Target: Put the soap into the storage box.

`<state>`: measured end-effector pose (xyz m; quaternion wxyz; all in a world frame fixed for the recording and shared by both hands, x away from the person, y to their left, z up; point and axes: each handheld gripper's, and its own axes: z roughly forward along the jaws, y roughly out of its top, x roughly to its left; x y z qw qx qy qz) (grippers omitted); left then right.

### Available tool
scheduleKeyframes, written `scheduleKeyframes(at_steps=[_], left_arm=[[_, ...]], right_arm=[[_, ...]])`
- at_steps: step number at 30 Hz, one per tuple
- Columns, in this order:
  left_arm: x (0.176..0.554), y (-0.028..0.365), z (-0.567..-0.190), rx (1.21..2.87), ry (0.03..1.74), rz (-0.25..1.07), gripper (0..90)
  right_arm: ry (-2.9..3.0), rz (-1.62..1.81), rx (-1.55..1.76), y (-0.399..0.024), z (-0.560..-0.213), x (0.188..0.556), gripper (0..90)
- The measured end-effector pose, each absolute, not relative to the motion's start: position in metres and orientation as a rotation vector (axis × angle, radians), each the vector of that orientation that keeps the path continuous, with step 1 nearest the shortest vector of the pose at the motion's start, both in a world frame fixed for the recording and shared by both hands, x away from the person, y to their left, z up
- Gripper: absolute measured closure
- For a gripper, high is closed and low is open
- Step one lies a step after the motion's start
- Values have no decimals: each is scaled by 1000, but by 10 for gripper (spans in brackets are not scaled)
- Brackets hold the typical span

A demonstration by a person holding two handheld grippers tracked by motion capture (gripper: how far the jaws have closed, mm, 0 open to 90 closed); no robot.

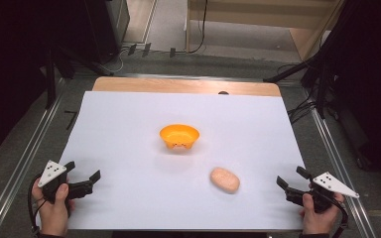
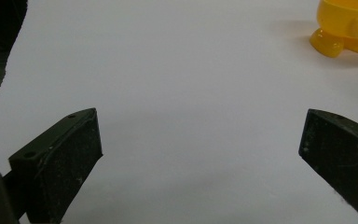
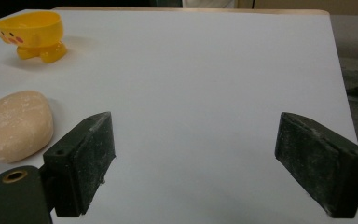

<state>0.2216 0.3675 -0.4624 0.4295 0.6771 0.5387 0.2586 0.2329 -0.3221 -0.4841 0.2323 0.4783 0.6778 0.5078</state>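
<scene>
Overhead arrangement of a white-covered counter (image 1: 129, 129) with two hand-held grippers at its near edge. An orange-yellow bowl (image 1: 179, 136) stands upright near the centre of the counter on short rounded feet; the right gripper view shows small dots and a red mark printed on its side. A pale tan, oval bread roll (image 1: 224, 179) lies on the sheet nearer the person and to the right of the bowl, well apart from it and touching nothing else.

The left gripper (image 1: 84, 179) sits at the near left corner, held in the person's left hand (image 1: 54, 208), with its grey three-cornered plate on top. Its jaws are spread wide and released, holding nothing; in the left gripper view only bare white sheet lies between them, and the bowl's feet appear at the upper right, far ahead.

The right gripper (image 1: 289, 182) sits at the near right corner, held in the right hand (image 1: 317, 218), likewise carrying a grey plate. Its jaws are also spread wide and empty. In the right gripper view the bread roll lies just outside the left jaw, apart from it, and the bowl stands farther off beyond the roll. A strip of bare wood shows along the counter's far edge.
</scene>
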Motion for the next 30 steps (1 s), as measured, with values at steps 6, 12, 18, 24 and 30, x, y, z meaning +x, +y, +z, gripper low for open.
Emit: scheduleKeyframes(at_steps=[6,12,18,24,30], left_arm=[[220,368,-462,1680,1332,652,0],[221,366,-462,1698,1336,662,0],[221,366,-462,1692,1340,656,0],[221,367,-462,1689,1340,655,0],[220,367,-462,1687,1335,654,0]], right_arm=[[1884,1367,1334,-321,-482,234,128],[1970,1327,1293,-314,-482,238,141],[2001,1201,1239,-306,-483,242,276],[2062,1244,1231,-310,-477,244,280],[2107,1279,1228,-308,-473,239,149]])
